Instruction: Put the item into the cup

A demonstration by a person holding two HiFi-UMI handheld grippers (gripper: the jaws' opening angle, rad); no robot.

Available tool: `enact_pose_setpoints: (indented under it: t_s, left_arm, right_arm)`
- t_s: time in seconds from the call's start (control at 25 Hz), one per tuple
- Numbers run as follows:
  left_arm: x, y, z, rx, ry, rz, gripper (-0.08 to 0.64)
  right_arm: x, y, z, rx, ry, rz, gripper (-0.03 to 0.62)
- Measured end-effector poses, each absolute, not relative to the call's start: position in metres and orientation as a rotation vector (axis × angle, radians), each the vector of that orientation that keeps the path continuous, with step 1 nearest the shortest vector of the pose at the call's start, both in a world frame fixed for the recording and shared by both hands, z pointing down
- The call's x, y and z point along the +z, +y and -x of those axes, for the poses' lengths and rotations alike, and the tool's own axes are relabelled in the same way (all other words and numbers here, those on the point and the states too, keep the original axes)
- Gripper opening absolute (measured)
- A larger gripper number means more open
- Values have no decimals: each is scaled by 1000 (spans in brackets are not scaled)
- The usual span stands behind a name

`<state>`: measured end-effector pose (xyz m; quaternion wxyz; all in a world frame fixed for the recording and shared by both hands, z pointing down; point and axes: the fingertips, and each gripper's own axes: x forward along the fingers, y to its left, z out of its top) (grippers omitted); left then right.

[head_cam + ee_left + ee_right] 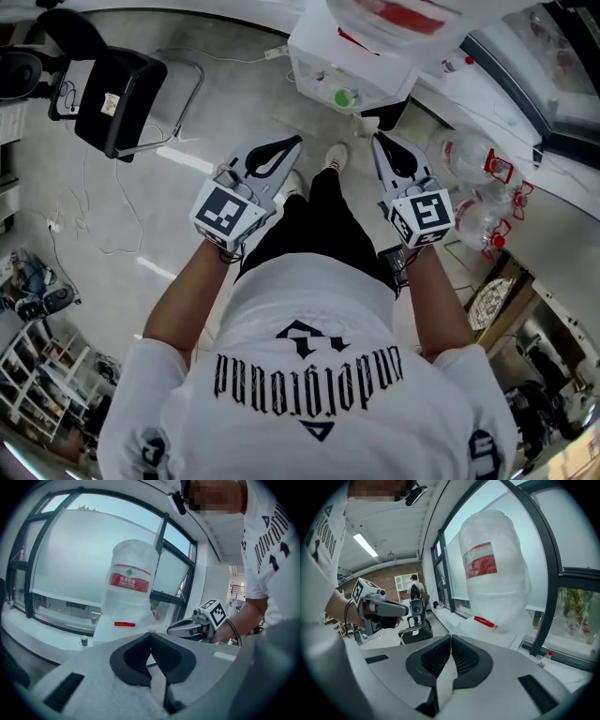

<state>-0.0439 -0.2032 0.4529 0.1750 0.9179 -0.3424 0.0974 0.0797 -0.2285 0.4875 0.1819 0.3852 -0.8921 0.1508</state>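
I see no item to pick up, and no cup that I can tell for sure. A small green round thing (pixel 344 97) sits on the white water dispenser (pixel 323 66) ahead of me. A tiny cup-like object (pixel 84 641) stands on the windowsill. My left gripper (pixel 294 142) is held at waist height, its jaws shut with nothing between them, as the left gripper view (pixel 151 635) also shows. My right gripper (pixel 379 139) is level with it, also shut and empty (pixel 451 637). Both point toward the dispenser.
A large water bottle (pixel 131 581) with a red label tops the dispenser. Empty water jugs (pixel 469 159) stand on the floor at the right. A black office chair (pixel 117 89) is at the left, with cables on the floor beside it. Windows run behind the dispenser.
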Motion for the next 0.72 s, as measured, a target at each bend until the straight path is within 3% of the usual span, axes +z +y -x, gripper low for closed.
enact_pose_setpoints:
  t_s: [0.72]
  left_arm:
    - [586,-234,22,460,-839,-2613,15]
  right_arm:
    - [665,-264,-94,555,-2334,-1084,20]
